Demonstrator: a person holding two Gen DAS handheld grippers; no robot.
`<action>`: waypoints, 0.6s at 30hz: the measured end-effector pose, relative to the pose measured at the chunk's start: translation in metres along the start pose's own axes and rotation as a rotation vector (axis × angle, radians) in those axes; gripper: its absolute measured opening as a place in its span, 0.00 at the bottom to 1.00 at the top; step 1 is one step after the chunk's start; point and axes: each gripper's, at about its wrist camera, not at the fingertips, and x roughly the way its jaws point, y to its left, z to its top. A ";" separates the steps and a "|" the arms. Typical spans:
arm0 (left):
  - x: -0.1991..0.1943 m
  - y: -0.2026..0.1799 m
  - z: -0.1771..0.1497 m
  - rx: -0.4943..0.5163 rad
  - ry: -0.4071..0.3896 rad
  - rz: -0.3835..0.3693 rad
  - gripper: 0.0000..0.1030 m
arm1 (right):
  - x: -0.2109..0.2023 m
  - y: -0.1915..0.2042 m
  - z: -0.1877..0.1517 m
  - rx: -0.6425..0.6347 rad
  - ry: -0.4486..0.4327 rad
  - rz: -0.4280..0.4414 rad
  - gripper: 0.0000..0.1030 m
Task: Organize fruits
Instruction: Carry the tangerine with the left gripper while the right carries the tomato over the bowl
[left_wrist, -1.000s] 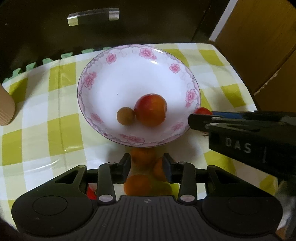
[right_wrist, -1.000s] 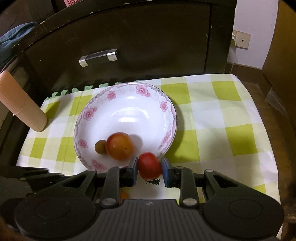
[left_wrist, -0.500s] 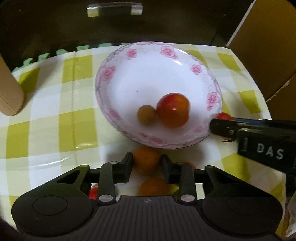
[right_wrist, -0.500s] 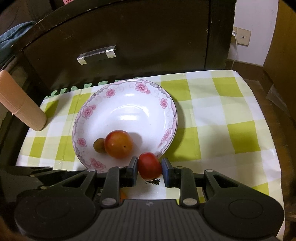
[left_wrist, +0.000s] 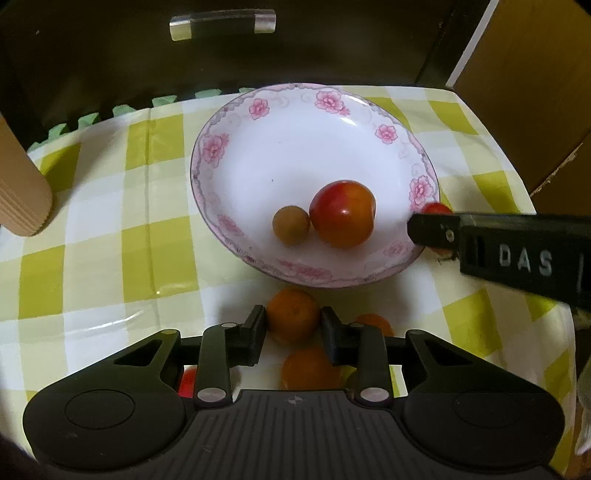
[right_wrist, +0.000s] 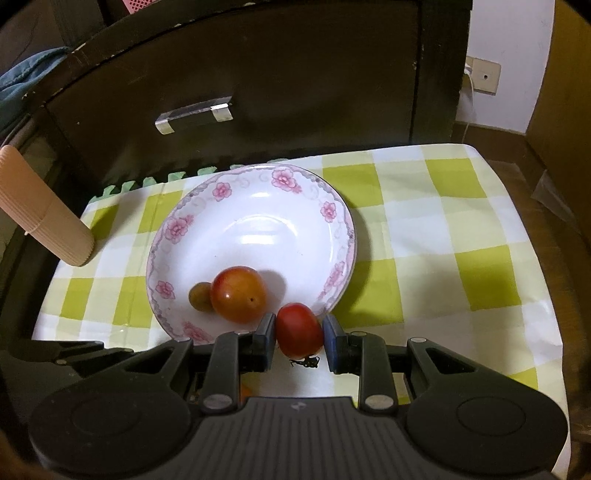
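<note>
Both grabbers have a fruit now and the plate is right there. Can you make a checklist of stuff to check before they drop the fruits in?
1. Right gripper shut on the red tomato: ok.
2. Left gripper shut on the orange: ok.
3. Room left in the plate: ok, only a big red-orange fruit and a small brown fruit sit near its front.
4. Tomato over the plate: not ok, it sits just outside the near rim.
5. Orange over the plate: not ok, it is in front of the rim.
6. Orange lifted off the cloth: cannot tell.
</note>
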 end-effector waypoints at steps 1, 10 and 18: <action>0.000 0.000 -0.001 0.001 0.000 0.000 0.38 | 0.000 0.000 0.001 0.000 -0.002 0.001 0.26; -0.014 0.000 0.001 -0.005 -0.024 -0.019 0.38 | 0.000 0.002 0.002 0.004 -0.012 0.005 0.26; -0.036 0.004 0.016 -0.024 -0.080 -0.052 0.38 | -0.001 -0.001 0.006 0.020 -0.023 0.012 0.26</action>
